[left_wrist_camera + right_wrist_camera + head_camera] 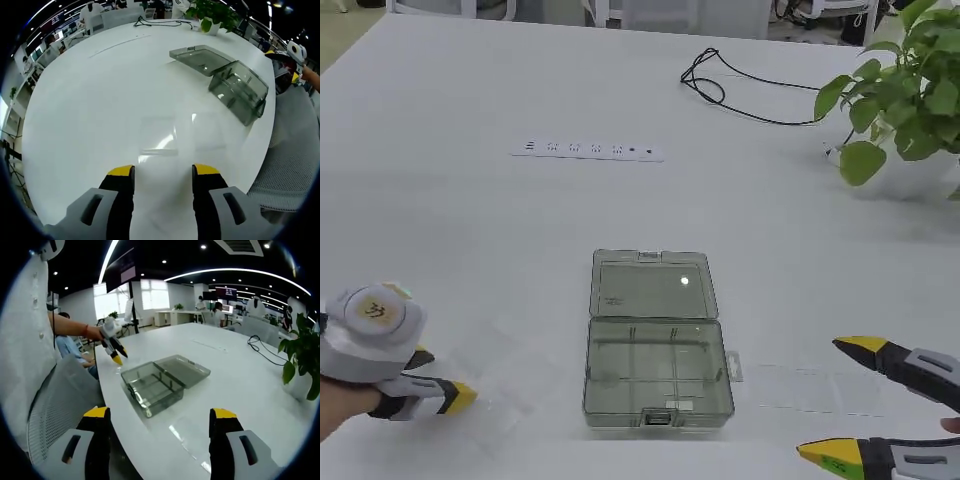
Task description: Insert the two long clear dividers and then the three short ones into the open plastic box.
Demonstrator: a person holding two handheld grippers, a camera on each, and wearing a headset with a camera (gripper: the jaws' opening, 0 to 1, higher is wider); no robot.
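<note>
The smoky clear plastic box (658, 385) lies open near the table's front edge, its lid (650, 287) folded back flat. Faint lines cross its inside; I cannot tell whether they are ribs or dividers. Clear divider pieces (810, 388) lie flat on the table just right of the box. My right gripper (840, 400) stands open beside them, and they lie ahead of its jaws (187, 440). My left gripper (445, 380) is open at the left of the box. Faint clear pieces (160, 140) lie just ahead of its yellow tips.
A white power strip (587, 150) lies mid-table beyond the box. A black cable (740, 95) and a potted plant (905, 90) sit at the far right. A grey mesh chair (60, 400) stands at the table's near edge.
</note>
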